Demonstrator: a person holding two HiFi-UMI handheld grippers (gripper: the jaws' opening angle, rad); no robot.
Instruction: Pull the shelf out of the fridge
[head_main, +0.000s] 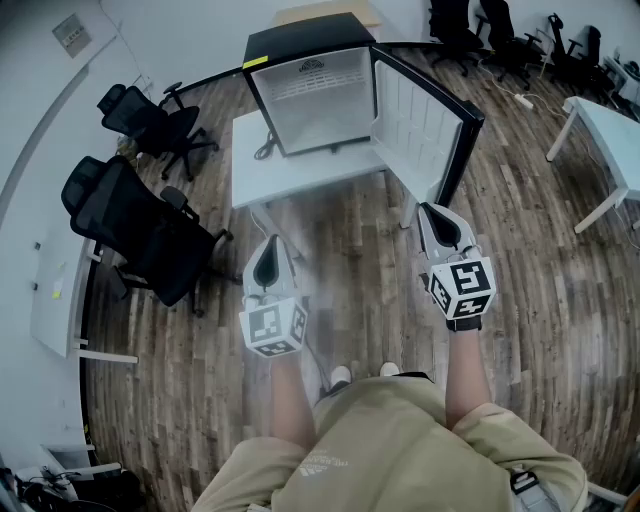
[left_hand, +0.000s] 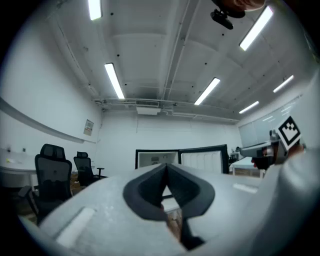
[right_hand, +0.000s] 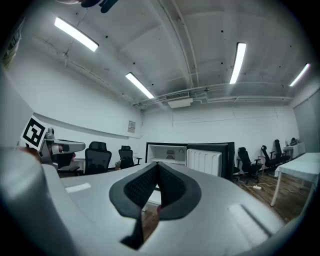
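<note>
Head view: fridge (head_main: 312, 95) sits upper centre of frame on a white desk (head_main: 300, 178), door (head_main: 422, 125) swung open to the right. Inside is white and lit. The shelf is too small to pick out from here. Left gripper (head_main: 269, 241) is lower centre-left and blurred; right gripper (head_main: 431, 208) is lower centre-right and sharper. Both are held level over the wood floor (head_main: 360, 250), pointing toward the fridge, well apart from it and from each other. Right one lines up with the door's outer edge, left one with the desk's front. Two black office chairs (head_main: 140, 220) at left, more chairs (head_main: 500, 35) upper right, a second white table (head_main: 612, 130) at the right edge.

Left gripper view: jaws closed tip to tip, nothing between them. Fridge is dead centre just above the tips, door to its right. Right gripper pokes in at the right edge, its marker cube (left_hand: 289, 131) showing. Chairs lower left, ceiling light strips (left_hand: 114, 80) above.

Right gripper view: jaws fully closed, empty. Fridge is centre frame beyond the tips, interior open, with a thin horizontal line across it low down; can't tell whether that is the shelf. Left gripper shows at the left edge.
</note>
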